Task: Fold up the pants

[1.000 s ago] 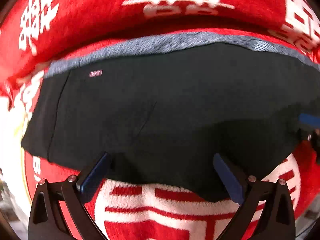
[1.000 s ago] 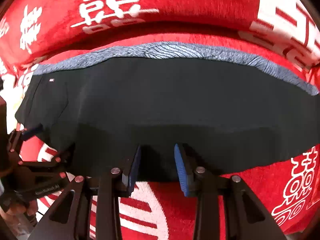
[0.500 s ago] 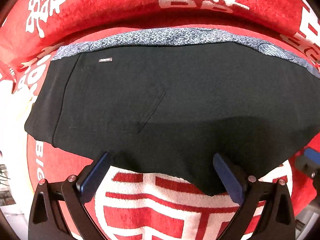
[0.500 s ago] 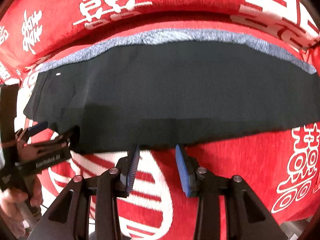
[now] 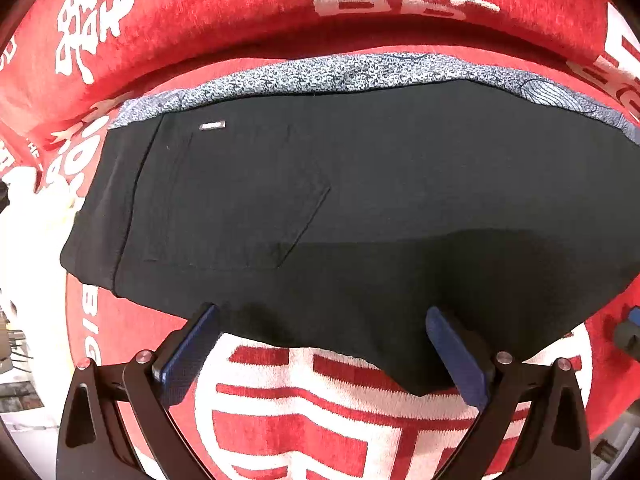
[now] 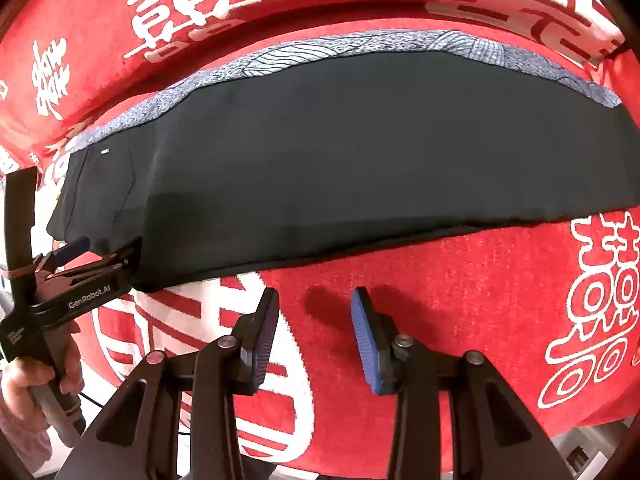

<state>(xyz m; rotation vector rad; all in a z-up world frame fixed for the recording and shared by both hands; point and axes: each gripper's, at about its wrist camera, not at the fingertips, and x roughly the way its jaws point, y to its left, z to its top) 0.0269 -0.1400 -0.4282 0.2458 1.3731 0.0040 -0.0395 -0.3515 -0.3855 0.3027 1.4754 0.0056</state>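
Backing off the black pants point(image 6: 340, 160), the right gripper point(image 6: 315, 332) now hovers part-open, empty, over the red blanket point(image 6: 460, 300). Only its view shows the hand point(image 6: 36, 384) gripping the left gripper point(image 5: 320, 344), whose jaws gape wide over the hem.

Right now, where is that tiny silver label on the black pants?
In the left wrist view, the label sits upper left on the black pants, just below the patterned grey band.

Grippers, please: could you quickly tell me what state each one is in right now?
Left gripper: open wide, holding nothing, over the black pants' near edge.
Right gripper: open, empty, above the red blanket.
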